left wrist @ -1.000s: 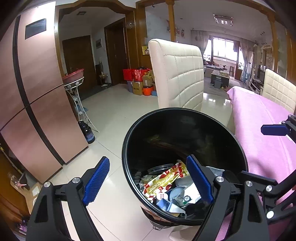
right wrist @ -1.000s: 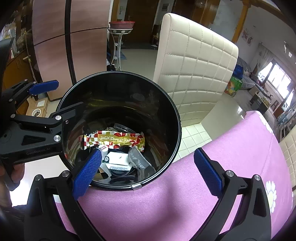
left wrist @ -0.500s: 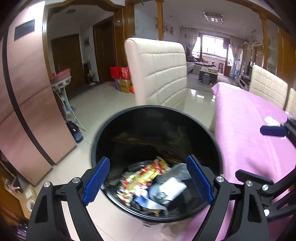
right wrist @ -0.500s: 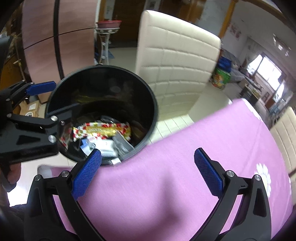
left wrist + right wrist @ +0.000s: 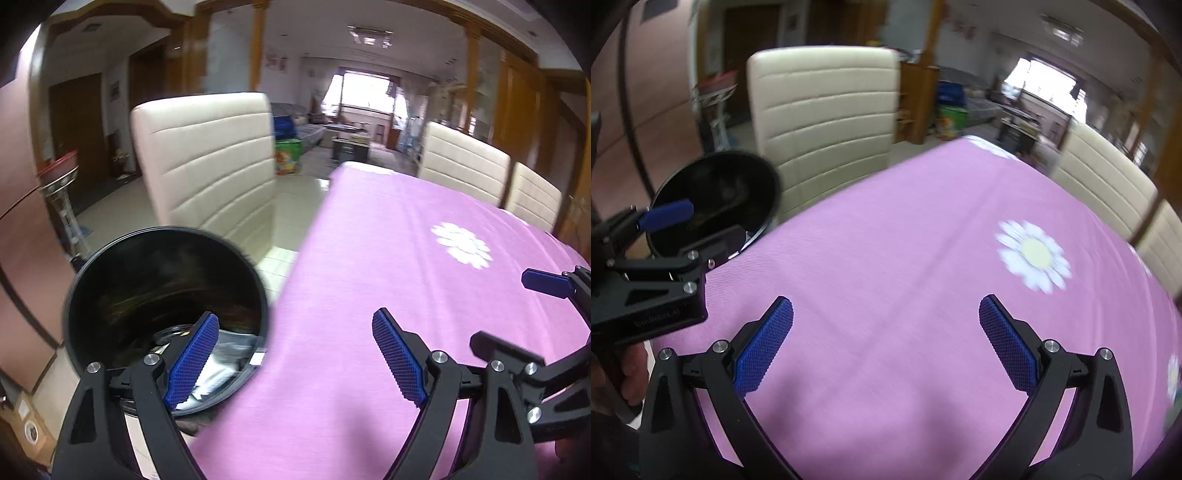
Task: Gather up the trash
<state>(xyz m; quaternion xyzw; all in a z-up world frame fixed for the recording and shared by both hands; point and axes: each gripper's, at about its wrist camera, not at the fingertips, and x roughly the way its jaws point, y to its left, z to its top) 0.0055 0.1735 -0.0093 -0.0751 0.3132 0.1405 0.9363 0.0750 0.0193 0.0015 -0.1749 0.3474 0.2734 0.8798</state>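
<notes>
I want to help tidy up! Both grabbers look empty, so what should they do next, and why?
Probably keep sweeping the right gripper further along the purple tablecloth to look for more trash. Both it and the left gripper are open and empty, the black bin already holds wrappers, and no litter shows on the cloth nearby.

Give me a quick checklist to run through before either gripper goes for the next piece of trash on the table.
1. Left gripper open and holding nothing: ok.
2. Right gripper open and holding nothing: ok.
3. Black bin within view beside the table edge: ok.
4. Room left in the bin: ok, trash only at the bottom.
5. Trash target on the purple tablecloth: cannot tell, none clearly visible.
6. Pictures sharp enough to aim: not ok, blurred.
</notes>
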